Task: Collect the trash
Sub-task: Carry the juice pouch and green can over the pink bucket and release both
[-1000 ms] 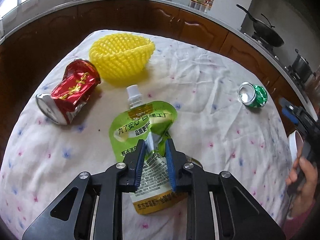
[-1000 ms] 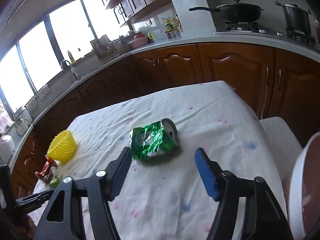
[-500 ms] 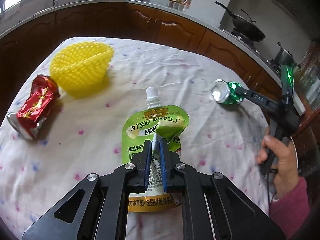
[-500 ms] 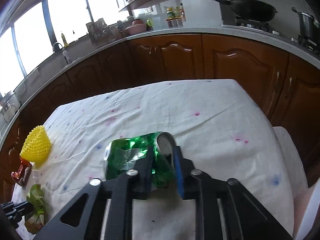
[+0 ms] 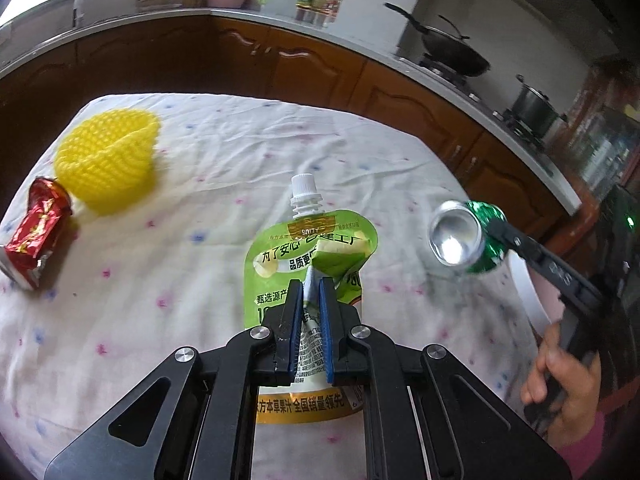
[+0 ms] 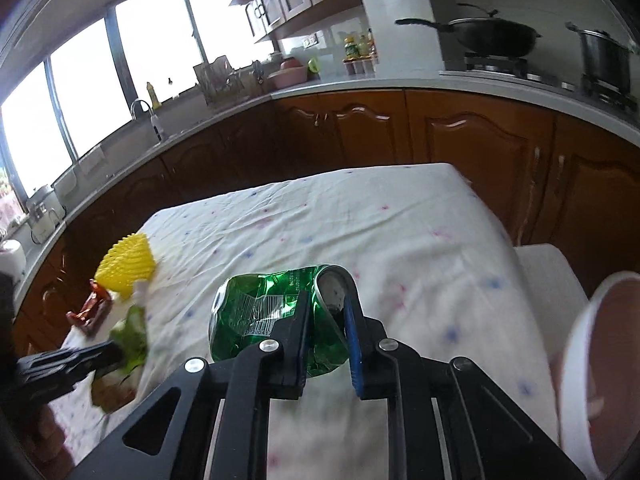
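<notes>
My left gripper (image 5: 310, 284) is shut on a green spouted drink pouch (image 5: 320, 240), which is creased between the blue pads with its white cap pointing away. In the right wrist view the pouch (image 6: 132, 328) hangs from that gripper at the left. My right gripper (image 6: 328, 300) is shut on a crushed green can (image 6: 260, 308), pinching its rim end. The left wrist view shows this can (image 5: 460, 240) held just above the cloth at the right. A crushed red can (image 5: 38, 232) and a yellow foam fruit net (image 5: 108, 160) lie at the table's left.
The table wears a white cloth with small dots (image 5: 240, 140). A white round bin (image 6: 580, 340) stands off the table's right edge, beside a hand (image 5: 560, 380) on the right gripper's grip. Brown kitchen cabinets (image 6: 460, 140) surround the table.
Both grippers went from open to shut. The left closed on the pouch and carried it rightward. The right closed on the green can and lifted it off the cloth.
</notes>
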Demonstrator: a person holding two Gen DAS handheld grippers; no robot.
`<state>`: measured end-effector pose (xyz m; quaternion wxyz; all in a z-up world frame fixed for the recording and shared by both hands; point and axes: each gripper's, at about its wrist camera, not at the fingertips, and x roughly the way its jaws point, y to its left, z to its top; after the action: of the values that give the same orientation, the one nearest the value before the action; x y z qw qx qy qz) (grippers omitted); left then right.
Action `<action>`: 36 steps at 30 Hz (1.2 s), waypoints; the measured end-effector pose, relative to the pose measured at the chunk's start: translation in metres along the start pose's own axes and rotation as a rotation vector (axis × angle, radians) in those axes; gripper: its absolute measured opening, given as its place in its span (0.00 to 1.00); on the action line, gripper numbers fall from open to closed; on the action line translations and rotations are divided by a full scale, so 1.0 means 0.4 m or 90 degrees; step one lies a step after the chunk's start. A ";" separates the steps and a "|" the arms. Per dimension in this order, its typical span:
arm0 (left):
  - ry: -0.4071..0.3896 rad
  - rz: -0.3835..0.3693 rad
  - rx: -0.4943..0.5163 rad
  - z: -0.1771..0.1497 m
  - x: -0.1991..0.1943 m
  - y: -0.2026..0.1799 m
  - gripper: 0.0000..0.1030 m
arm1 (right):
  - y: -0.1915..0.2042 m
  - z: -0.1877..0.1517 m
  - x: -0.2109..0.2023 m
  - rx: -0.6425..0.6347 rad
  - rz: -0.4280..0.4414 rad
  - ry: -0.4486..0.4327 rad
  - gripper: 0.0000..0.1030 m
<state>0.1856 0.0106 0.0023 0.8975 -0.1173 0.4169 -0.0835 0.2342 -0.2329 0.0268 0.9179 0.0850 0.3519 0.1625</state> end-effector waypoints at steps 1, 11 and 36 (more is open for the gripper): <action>0.000 -0.006 0.006 -0.003 -0.002 -0.014 0.07 | -0.005 -0.012 -0.027 0.005 -0.001 -0.004 0.16; 0.006 -0.049 0.065 -0.035 -0.016 -0.150 0.07 | -0.079 -0.100 -0.217 0.063 -0.030 -0.047 0.16; 0.022 -0.117 0.181 -0.065 -0.007 -0.415 0.07 | -0.238 -0.199 -0.446 0.156 -0.110 -0.128 0.16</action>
<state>0.1551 -0.1515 0.0346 0.8863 -0.0256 0.4037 -0.2255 0.0785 -0.3822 0.0526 0.9418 0.1816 0.2814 0.0293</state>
